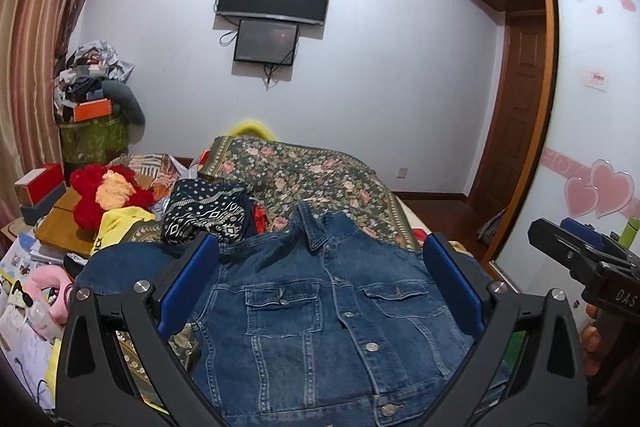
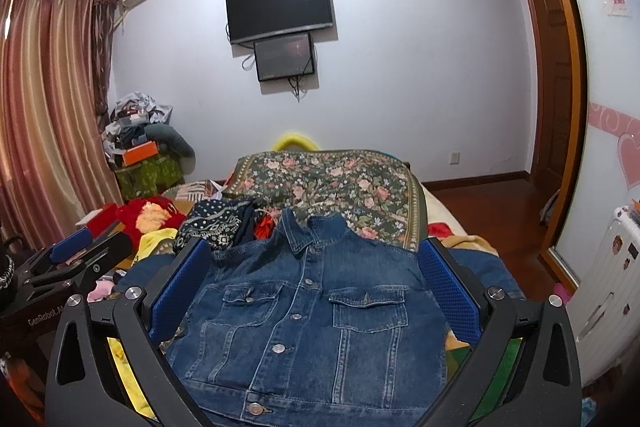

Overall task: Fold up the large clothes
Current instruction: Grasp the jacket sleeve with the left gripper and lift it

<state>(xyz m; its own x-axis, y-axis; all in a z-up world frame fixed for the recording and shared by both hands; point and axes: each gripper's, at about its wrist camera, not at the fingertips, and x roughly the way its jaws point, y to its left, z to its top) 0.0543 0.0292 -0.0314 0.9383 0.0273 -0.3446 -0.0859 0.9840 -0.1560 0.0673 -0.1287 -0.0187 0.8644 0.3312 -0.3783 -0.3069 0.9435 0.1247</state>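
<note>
A blue denim jacket [image 1: 320, 311] lies front up and buttoned on the bed, collar away from me; it also shows in the right wrist view [image 2: 312, 315]. Its sleeves spread out to the left [image 1: 120, 267] and right [image 2: 480, 267]. My left gripper [image 1: 320, 267] is open above the jacket's chest, holding nothing. My right gripper [image 2: 316, 275] is open over the same jacket, holding nothing. The right gripper shows at the right edge of the left wrist view [image 1: 580, 255]. The left gripper shows at the left edge of the right wrist view [image 2: 80, 259].
A floral quilt [image 1: 304, 175] lies folded beyond the collar. A dark patterned garment [image 1: 204, 215], a yellow garment [image 1: 120, 227] and a red plush toy [image 1: 104, 191] crowd the bed's left. A piled stand [image 1: 96, 107], curtain [image 1: 28, 67], wardrobe door [image 1: 592, 107] and white suitcase [image 2: 608, 291] surround the bed.
</note>
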